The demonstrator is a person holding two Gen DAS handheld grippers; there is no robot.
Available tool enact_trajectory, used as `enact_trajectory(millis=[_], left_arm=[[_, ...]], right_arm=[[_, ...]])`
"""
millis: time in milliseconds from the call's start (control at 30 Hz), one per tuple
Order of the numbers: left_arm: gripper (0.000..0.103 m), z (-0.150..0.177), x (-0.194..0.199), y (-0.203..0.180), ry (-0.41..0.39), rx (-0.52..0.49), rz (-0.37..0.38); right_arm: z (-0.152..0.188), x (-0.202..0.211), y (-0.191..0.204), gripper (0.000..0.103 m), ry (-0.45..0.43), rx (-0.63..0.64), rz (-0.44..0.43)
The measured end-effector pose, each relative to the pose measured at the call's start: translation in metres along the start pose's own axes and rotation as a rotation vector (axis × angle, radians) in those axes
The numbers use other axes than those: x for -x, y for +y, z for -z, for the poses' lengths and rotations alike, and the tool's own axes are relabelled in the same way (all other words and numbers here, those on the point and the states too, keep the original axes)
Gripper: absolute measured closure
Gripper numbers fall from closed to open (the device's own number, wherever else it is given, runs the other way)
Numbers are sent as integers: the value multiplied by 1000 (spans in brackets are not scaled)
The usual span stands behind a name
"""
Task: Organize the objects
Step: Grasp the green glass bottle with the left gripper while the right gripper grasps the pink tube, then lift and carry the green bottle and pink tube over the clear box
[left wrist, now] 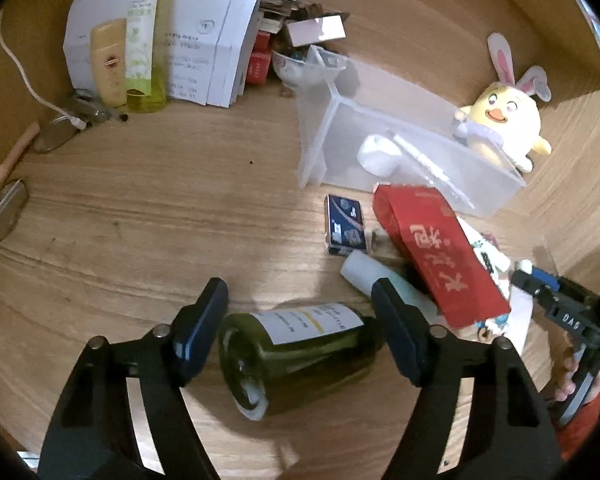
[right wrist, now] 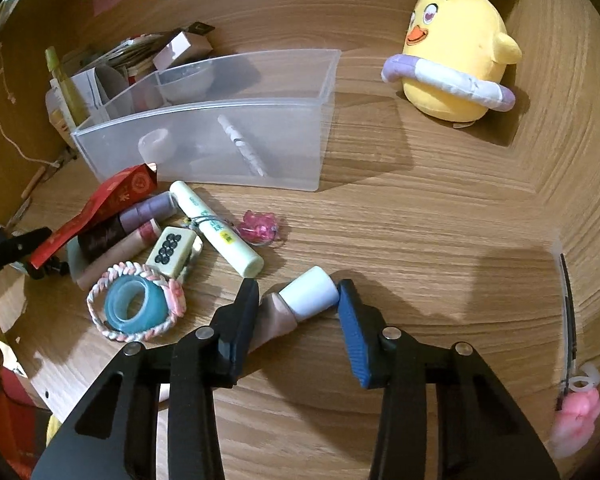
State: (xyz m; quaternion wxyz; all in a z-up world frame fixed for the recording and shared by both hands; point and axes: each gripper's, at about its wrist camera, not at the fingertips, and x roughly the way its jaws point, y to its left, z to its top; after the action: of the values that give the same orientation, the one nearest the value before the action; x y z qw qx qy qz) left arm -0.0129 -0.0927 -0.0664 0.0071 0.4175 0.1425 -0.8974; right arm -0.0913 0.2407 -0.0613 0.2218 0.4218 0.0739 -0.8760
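Green bottle [left wrist: 300,354] lies on the desk [left wrist: 140,220] between the left tongs [left wrist: 300,308], neck hidden behind the 3 o'clock finger, pads not touching. Right tongs [right wrist: 298,300] (half-closed) straddle a white-capped tube [right wrist: 296,306]; contact unclear.

Table [right wrist: 420,220] looks like matt wood-grain laminate; bin [right wrist: 204,136] is frosted translucent plastic, smooth; green bottle [left wrist: 300,352] is dark glossy glass with a matt paper label. Plush chick [right wrist: 456,60] is soft fuzzy cloth, red envelope [left wrist: 440,256] is coated paper with a slight sheen, tape roll [right wrist: 134,304] is glossy translucent blue plastic, bracelet [right wrist: 136,302] around it is braided cord. Tube [right wrist: 296,304] has a smooth white plastic cap on a satin beige body; gripper fingers [right wrist: 356,332] are matt black plastic with ribbed blue pads, shiny metal pins at the joints.
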Motion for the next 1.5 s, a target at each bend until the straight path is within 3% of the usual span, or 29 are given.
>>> enact_trajectory(millis=[100, 333, 667, 1000, 1100, 1267, 1400, 1500], left_arm=[[39, 6, 5, -2, -12, 3, 2], [39, 8, 17, 7, -37, 46, -13], [39, -16, 42, -2, -125, -7, -62], [39, -40, 49, -27, -193, -51, -13], [53, -48, 49, -35, -197, -62, 16], [54, -61, 46, -45, -211, -71, 40], [54, -62, 48, -41, -215, -66, 33], [39, -57, 48, -27, -186, -44, 27]], right_arm=[[1, 1, -3, 66, -1, 3, 5], [-1, 10, -15, 68, -32, -13, 30], [-16, 41, -26, 69, -134, -16, 75], [-33, 65, -27, 80, -214, -6, 73], [-37, 65, -25, 80, -218, 1, 69], [-45, 68, -19, 80, -244, 24, 60], [-53, 70, -15, 80, -273, 34, 59], [-58, 69, -16, 80, -278, 35, 54]])
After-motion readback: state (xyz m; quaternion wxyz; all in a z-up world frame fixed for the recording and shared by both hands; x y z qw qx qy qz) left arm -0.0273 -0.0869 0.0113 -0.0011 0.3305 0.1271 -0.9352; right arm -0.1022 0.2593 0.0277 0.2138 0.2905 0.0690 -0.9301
